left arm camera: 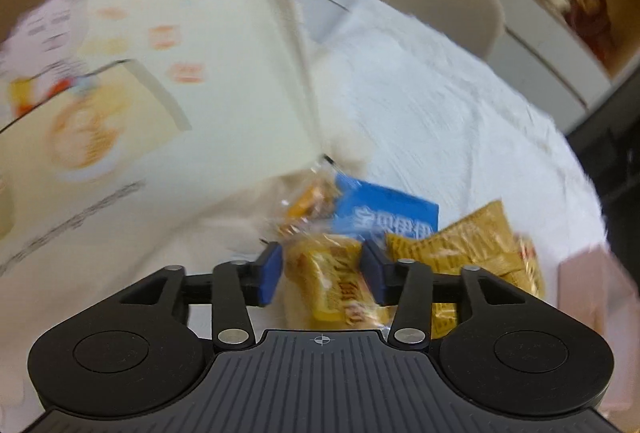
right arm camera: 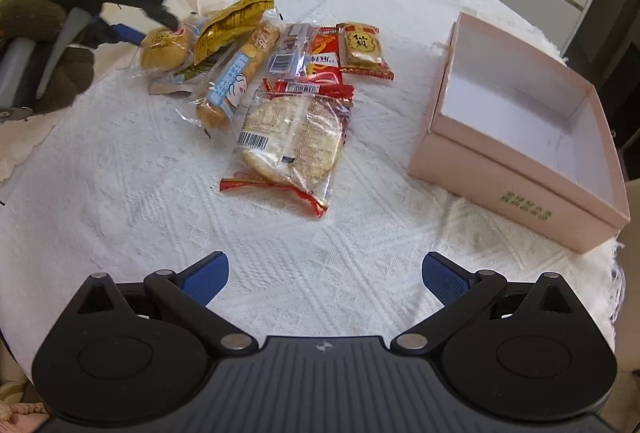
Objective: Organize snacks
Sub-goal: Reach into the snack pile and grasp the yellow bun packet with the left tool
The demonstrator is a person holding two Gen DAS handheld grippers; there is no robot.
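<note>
Blue pads of my left hand-held gripper (left arm camera: 322,269) are closing on a yellow-wrapped bun (left arm camera: 334,281), just in front of the blue snack packet (left arm camera: 384,219). Seen from my right wrist, my right hand-held gripper (right arm camera: 325,275) is hanging wide open and empty over the tabletop (right arm camera: 120,173), with the snack pile (right arm camera: 276,89) lying left of the pink box (right arm camera: 516,169).

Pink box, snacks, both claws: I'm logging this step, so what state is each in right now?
Pink box: open, nothing inside, upright on the tablecloth.
Left claw: shut on the yellow bread pack.
Right claw: open, holding nothing, above bare cloth.
Rice cracker pack: sealed, lying flat, barcode side up.
Other snack packs: sealed, piled on the cloth, outside the box.
</note>
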